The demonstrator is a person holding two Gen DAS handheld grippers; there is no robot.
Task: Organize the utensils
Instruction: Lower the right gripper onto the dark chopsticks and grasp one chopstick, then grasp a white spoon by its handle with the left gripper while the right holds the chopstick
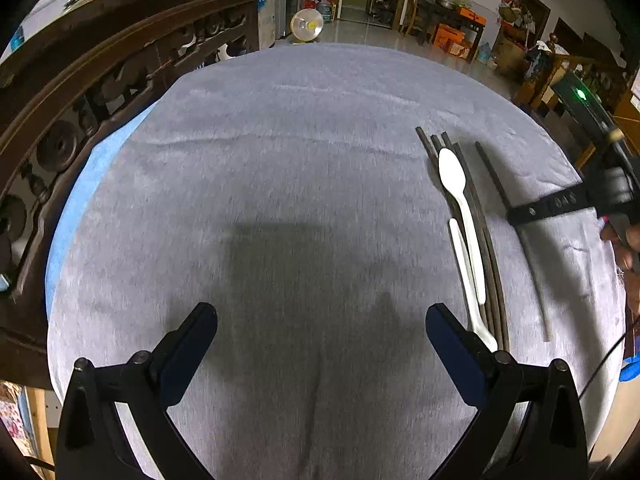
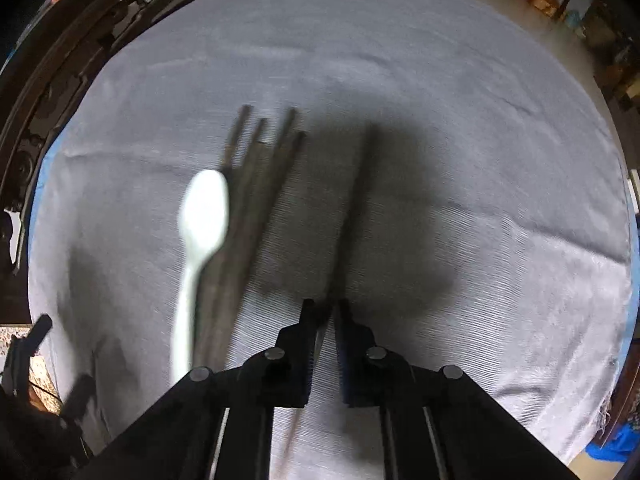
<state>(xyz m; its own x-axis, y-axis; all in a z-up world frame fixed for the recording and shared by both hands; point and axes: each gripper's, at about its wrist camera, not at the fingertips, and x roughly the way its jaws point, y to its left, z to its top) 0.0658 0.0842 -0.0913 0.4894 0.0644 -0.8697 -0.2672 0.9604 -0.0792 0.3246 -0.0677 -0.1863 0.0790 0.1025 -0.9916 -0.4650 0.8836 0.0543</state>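
Now the right gripper has its jaws pinched nearly together on a lone chopstick, which runs forward from between the fingertips toward the far edge of the table. The left wrist view shows the same stick lying apart from the others, nearer the right edge, with the right gripper reaching across it about midway along. Whether the stick is lifted or flat on the cloth I cannot tell; the right view is blurred.

The left gripper hangs with jaws spread wide and nothing between them, above bare cloth near the table's near edge.

The rest of the utensils lie just left of the lone stick: a bundle of chopsticks, side by side and roughly parallel, with two white spoons on top. One spoon has its bowl toward the far edge; the other spoon points its bowl the opposite way, toward the near edge.

To do this step well, I judge the stick should go in alongside the bundle, parallel to it and with ends level. A grip near the middle keeps a thin stick from swinging. Low, slow travel suits the cloth, which could snag a tip. The spoons sit loosely and a sideways nudge would likely scatter them, so the stick is best laid against the bundle's right side.
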